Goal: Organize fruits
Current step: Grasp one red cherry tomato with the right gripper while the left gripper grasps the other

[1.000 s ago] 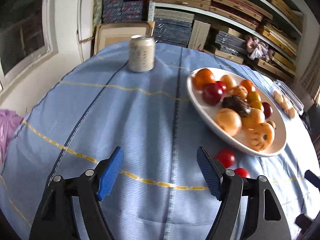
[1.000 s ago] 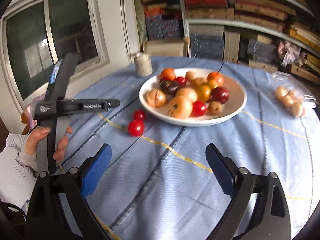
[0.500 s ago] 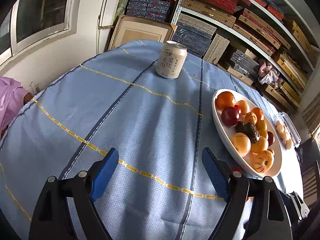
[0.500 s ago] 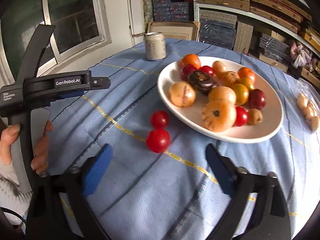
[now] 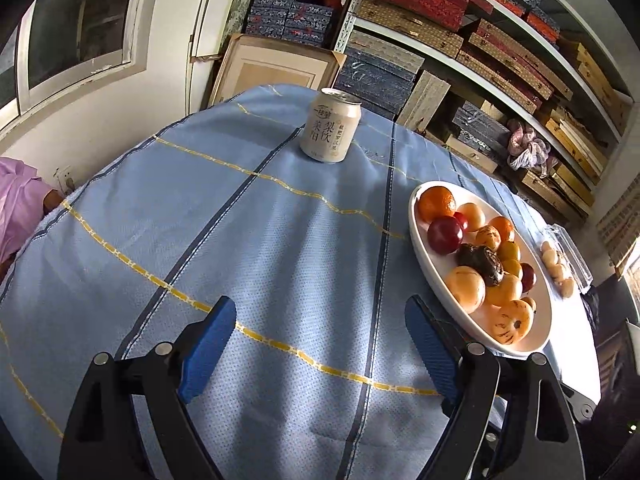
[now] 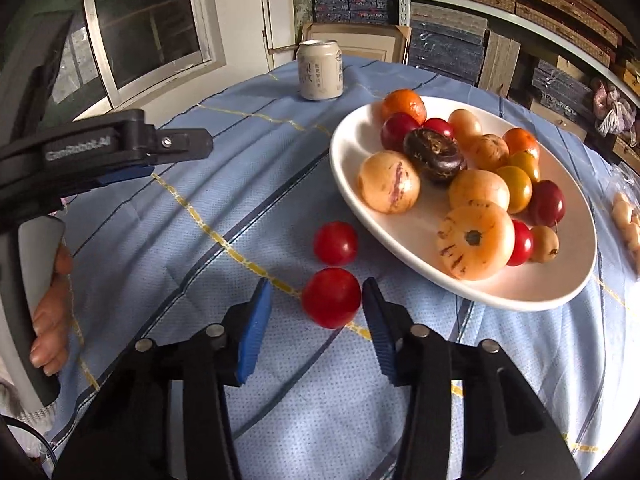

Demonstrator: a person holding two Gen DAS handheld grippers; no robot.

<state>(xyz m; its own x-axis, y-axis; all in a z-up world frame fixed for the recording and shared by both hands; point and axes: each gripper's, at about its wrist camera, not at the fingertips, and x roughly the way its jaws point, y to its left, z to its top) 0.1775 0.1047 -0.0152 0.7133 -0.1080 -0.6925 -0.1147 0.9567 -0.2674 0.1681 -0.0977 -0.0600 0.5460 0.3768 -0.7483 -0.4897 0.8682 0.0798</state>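
A white oval plate [image 6: 352,184] piled with orange, red, yellow and dark fruits sits on the blue tablecloth; it also shows in the left wrist view [image 5: 416,236]. Two red tomatoes lie on the cloth beside the plate, a nearer one [image 6: 331,297] and a farther one [image 6: 335,242]. My right gripper [image 6: 316,300] is open, its blue pads [image 6: 256,320] on either side of the nearer tomato without gripping it. My left gripper [image 5: 320,332] is open and empty above bare cloth, left of the plate. It also shows at the left of the right wrist view [image 6: 120,152].
A drink can [image 5: 331,125] stands at the table's far side. A clear packet of small pale fruits [image 5: 560,264] lies right of the plate. Shelves of stacked boxes [image 5: 460,20] stand behind, a window [image 6: 140,28] to the left.
My right gripper moved forward and down, narrowed, and now brackets the nearer tomato. My left gripper drew back and left; the tomatoes left its view.
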